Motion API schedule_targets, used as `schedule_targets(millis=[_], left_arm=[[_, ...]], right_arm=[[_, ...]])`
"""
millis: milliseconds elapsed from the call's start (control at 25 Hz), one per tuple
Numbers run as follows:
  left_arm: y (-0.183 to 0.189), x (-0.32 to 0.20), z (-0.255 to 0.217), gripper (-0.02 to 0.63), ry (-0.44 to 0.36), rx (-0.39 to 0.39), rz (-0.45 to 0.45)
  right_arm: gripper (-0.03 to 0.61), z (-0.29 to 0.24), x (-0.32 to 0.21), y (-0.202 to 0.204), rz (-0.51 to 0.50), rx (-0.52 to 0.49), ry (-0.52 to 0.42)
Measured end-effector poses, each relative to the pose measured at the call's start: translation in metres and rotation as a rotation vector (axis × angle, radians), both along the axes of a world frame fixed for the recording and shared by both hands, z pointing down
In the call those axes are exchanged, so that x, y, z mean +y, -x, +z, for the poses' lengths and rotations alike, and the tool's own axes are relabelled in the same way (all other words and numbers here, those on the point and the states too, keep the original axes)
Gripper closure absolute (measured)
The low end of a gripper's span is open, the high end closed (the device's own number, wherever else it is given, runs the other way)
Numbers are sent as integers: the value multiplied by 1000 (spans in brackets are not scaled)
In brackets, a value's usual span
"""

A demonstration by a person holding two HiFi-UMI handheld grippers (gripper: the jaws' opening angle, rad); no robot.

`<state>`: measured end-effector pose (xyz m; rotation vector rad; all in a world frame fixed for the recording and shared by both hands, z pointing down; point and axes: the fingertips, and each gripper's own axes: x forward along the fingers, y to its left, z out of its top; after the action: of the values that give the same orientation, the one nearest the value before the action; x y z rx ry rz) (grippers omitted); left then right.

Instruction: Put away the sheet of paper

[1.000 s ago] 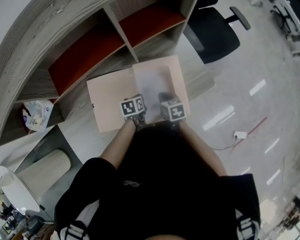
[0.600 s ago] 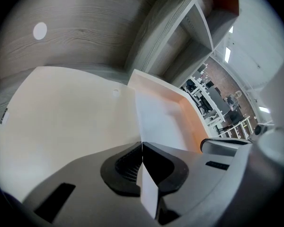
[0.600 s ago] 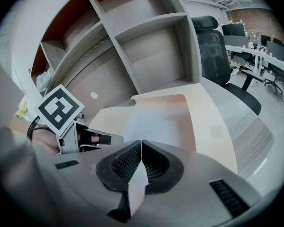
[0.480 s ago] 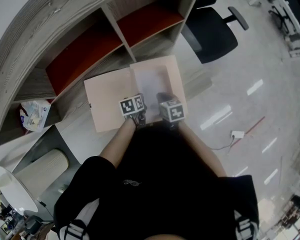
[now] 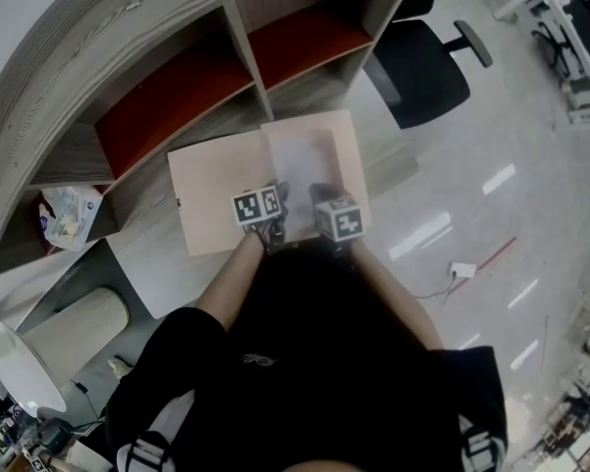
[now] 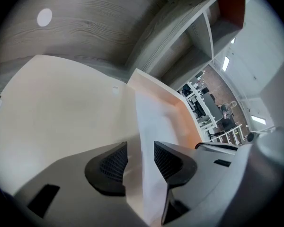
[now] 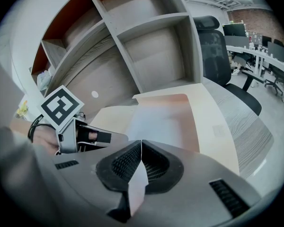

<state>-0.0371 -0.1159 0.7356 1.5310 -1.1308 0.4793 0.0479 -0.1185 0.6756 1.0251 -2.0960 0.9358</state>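
Observation:
An open peach folder point(image 5: 216, 200) lies on the grey wooden ledge, and a white sheet of paper point(image 5: 303, 160) rests on its right half. My left gripper point(image 5: 276, 199) is at the sheet's near left edge. Its jaws have just been opening and now stand apart, with the sheet's edge point(image 6: 154, 122) running between the pads point(image 6: 114, 162) untouched. My right gripper point(image 7: 141, 150) is shut on the sheet's near edge point(image 7: 156, 119), and a paper corner sticks out below the pads. In the head view the right gripper point(image 5: 323, 193) sits just right of the left one.
Open cubbies with red back panels point(image 5: 167, 101) rise just behind the folder. A black office chair point(image 5: 428, 62) stands at the right. A crumpled bag point(image 5: 64, 214) lies in a left cubby. A ribbed pale cylinder point(image 5: 74, 327) sits low left. A cable and plug point(image 5: 462, 270) lie on the floor.
The left gripper's marker cube has tilted slightly. Folder, sheet and both hands stay where they were.

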Motion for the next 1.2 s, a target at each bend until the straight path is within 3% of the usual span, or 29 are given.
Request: schedule_targets(millis=[400, 560, 640, 720, 1000, 1200], left_arm=[[27, 16, -32, 410, -106, -73, 81], [40, 20, -49, 418, -176, -42, 79], [47, 22, -61, 513, -225, -21, 72], [54, 25, -72, 554, -283, -20, 74], [66, 41, -98, 568, -429, -69, 134], [72, 51, -118, 569, -500, -93, 187]], right_arm=[[558, 0, 6, 17, 2, 12, -20], [558, -1, 12, 31, 27, 4, -21], [558, -8, 15, 40, 30, -24, -43], [558, -19, 19, 48, 26, -45, -72], [561, -60, 31, 60, 24, 25, -229], [561, -81, 39, 69, 51, 19, -274]])
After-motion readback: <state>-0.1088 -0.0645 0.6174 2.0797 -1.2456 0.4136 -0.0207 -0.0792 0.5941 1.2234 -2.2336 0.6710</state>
